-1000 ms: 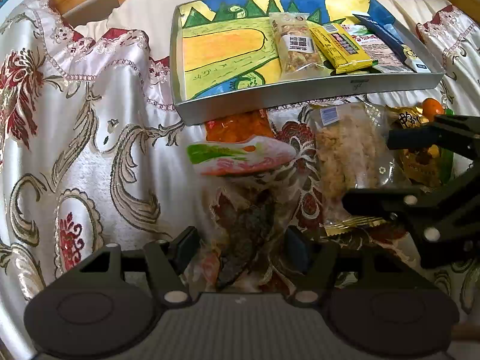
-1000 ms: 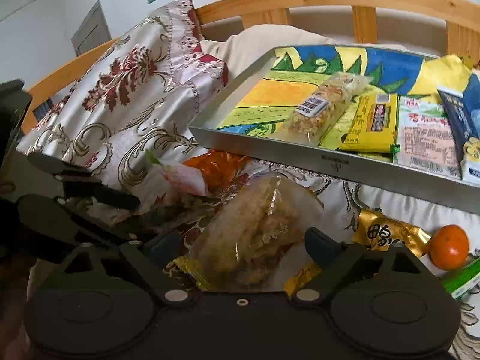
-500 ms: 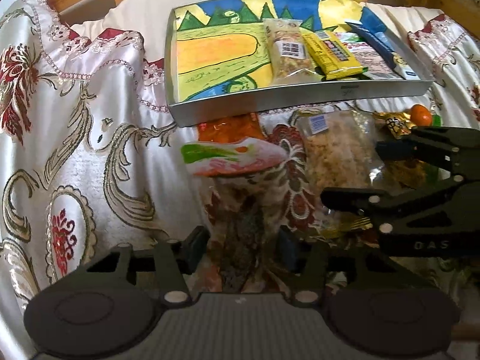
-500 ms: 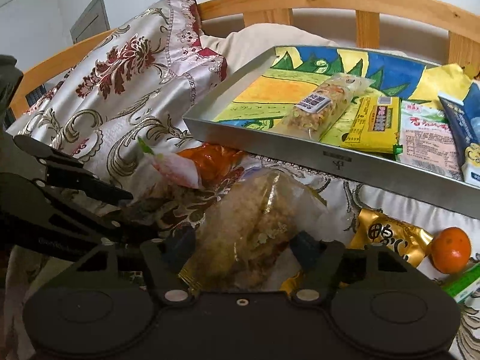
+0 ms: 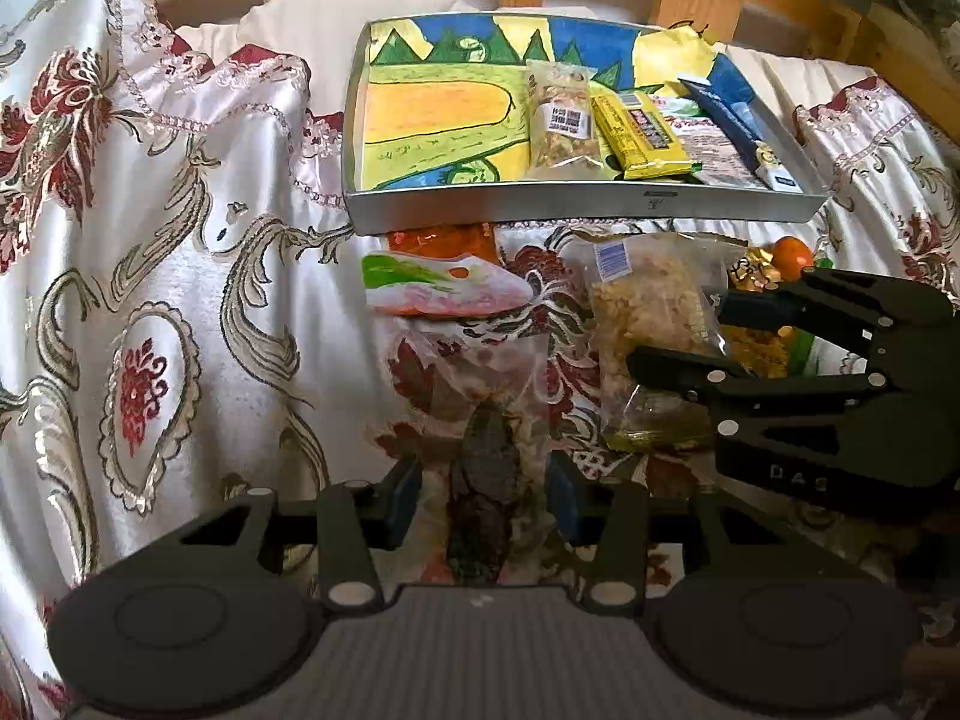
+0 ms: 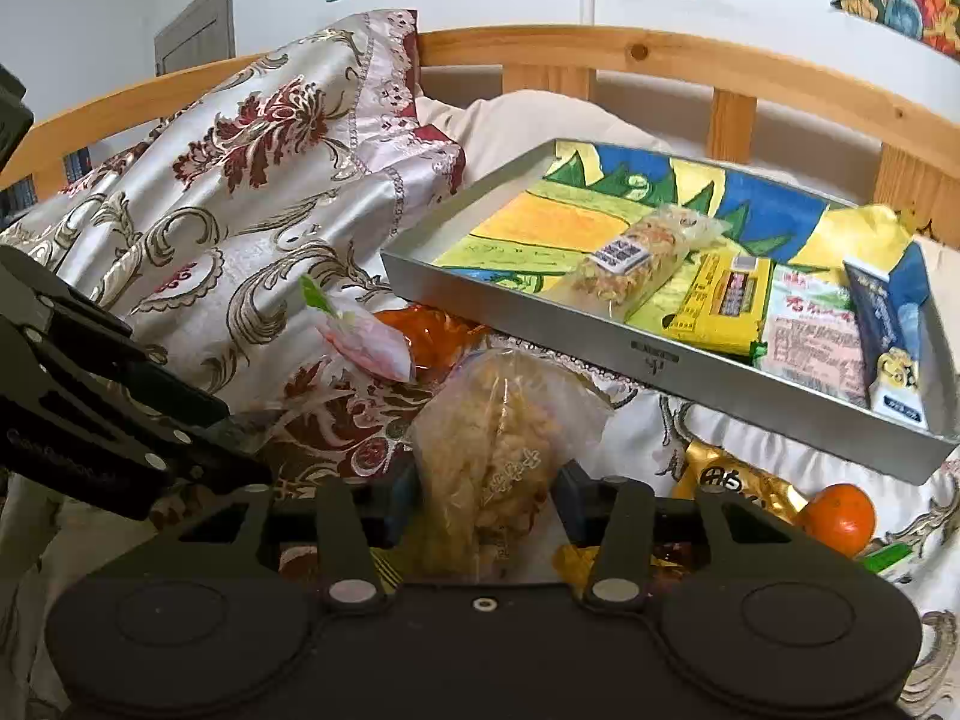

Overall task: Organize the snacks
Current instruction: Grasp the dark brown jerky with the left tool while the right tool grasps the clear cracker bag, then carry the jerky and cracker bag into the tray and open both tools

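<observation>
A clear bag of dark dried snack [image 5: 486,456] lies on the patterned bedspread between the pads of my left gripper [image 5: 483,492]; its jaws are closing and press on the bag's sides. A clear bag of pale puffed snack [image 6: 498,450] stands between the pads of my right gripper [image 6: 483,498], whose jaws are closing and squeeze it. The grey tray [image 5: 588,204] with a painted floor lies behind, holding a nut bar [image 5: 561,120], a yellow bar [image 5: 639,135], a white packet [image 5: 714,144] and a blue tube [image 5: 741,120]. The tray's left half is bare.
An orange pack [image 5: 441,240] and a white-green packet [image 5: 444,291] lie in front of the tray. A gold pack [image 6: 732,480], a tangerine [image 6: 837,516] and a green item [image 6: 888,555] lie at the right. A wooden bed rail [image 6: 660,60] runs behind.
Both grippers' jaws have narrowed onto their bags. The puffed snack bag now stands more upright between the right pads, and both views have pulled back slightly.
</observation>
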### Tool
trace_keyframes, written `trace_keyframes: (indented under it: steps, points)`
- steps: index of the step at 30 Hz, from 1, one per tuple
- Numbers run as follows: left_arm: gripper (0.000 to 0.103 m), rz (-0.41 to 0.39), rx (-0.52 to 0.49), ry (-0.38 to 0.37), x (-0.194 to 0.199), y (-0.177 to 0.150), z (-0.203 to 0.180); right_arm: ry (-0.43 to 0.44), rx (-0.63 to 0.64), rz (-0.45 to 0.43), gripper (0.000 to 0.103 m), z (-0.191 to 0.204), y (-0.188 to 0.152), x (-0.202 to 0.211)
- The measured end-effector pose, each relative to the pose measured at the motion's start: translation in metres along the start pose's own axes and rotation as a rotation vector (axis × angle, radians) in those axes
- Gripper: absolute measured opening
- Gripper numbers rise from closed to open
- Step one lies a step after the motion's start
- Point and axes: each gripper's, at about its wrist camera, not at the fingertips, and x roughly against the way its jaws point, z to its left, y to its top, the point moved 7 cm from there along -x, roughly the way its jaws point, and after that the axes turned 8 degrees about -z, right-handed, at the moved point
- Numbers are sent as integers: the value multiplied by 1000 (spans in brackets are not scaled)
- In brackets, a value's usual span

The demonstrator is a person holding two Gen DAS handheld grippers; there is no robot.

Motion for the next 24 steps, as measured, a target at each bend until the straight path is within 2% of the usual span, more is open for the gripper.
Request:
trace_keyframes:
  steps: [10, 15, 19, 24]
  points:
    - [48, -56, 11, -4, 16, 20, -4, -16, -44, -52, 48, -6, 16, 21]
    - [48, -112, 21, -2, 15, 56, -10, -53, -73, -114, 48, -27, 34, 30]
    - [48, -169, 49, -20, 6, 92, -21, -113, -123, -163, 48, -59, 47, 32]
    - [48, -183, 88, -34, -20, 128, -30, -176, -182, -197, 48, -100, 54, 36]
